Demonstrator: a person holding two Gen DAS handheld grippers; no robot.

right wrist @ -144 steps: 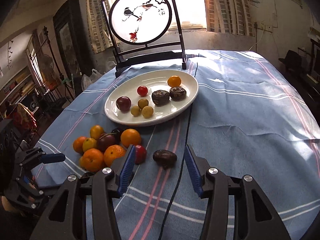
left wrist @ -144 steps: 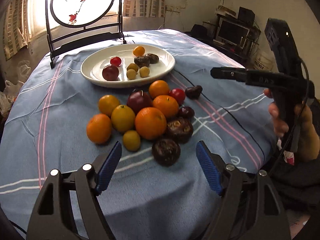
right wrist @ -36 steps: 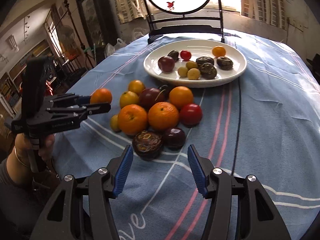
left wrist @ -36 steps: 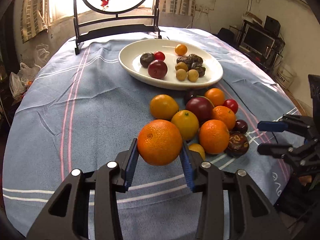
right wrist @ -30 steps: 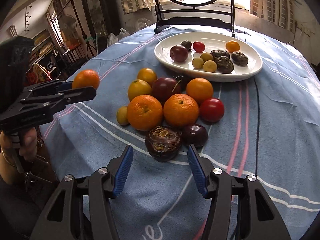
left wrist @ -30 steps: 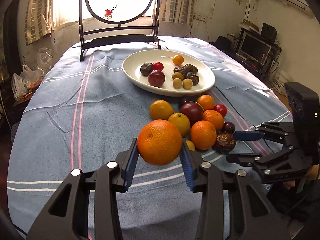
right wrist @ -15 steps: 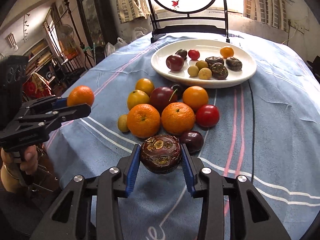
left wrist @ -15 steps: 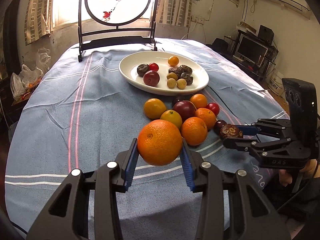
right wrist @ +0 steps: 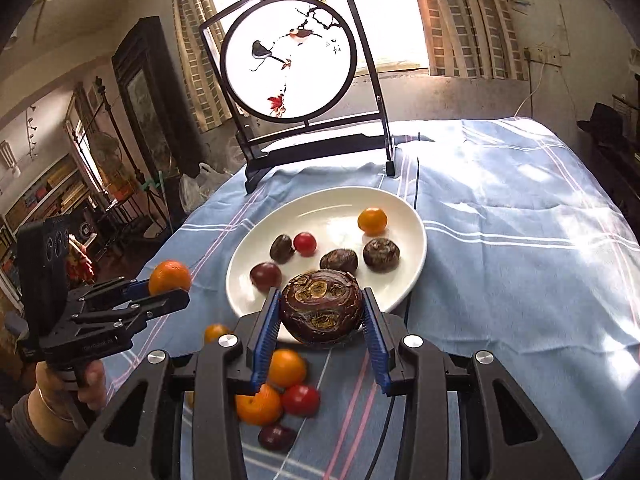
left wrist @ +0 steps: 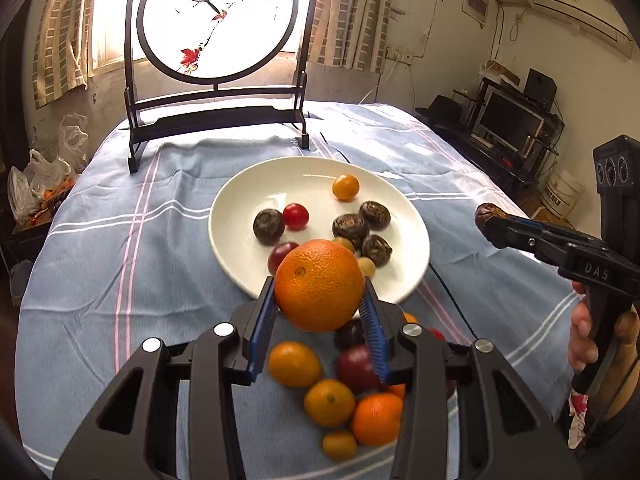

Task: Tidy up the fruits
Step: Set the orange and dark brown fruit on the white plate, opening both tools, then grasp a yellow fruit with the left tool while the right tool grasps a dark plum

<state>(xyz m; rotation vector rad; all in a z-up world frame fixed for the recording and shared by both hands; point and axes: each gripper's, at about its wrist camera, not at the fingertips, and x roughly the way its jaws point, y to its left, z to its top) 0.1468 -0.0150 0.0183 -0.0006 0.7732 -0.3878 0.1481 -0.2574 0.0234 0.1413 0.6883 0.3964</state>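
1. The left claw (left wrist: pixel 320 312) is clamped on a large orange (left wrist: pixel 319 285), its blue pads pressing on the widest part of the fruit, one on each side. The orange hangs in the air over the near rim of the white plate (left wrist: pixel 240 216).
2. The right claw (right wrist: pixel 322 322) has just closed and now grips a dark, rough-skinned round fruit (right wrist: pixel 321 306), again across its middle, and holds it just above the near edge of the plate.
3. Handling, as a judgement: the orange looks firm and fairly heavy, with a pebbled rind that should not slip; a hold across its widest part suits it. The dark fruit looks hard and crusty, probably lighter, and its flattened shape favours a grip on its sides.
4. The plate already carries several dark fruits (left wrist: pixel 351 227), a small red one (left wrist: pixel 296 217), a small orange one (left wrist: pixel 345 187), a plum-coloured one and some little yellow ones, so free space lies mainly toward its far and left parts.
5. Below the claws a heap of loose fruit (left wrist: pixel 332 400), oranges, red and dark pieces, lies on the blue striped cloth of the tabletop (left wrist: pixel 100 240), not yet sorted.
6. Both fruits are round and may roll among those already on the plate, so a low release looks wise.
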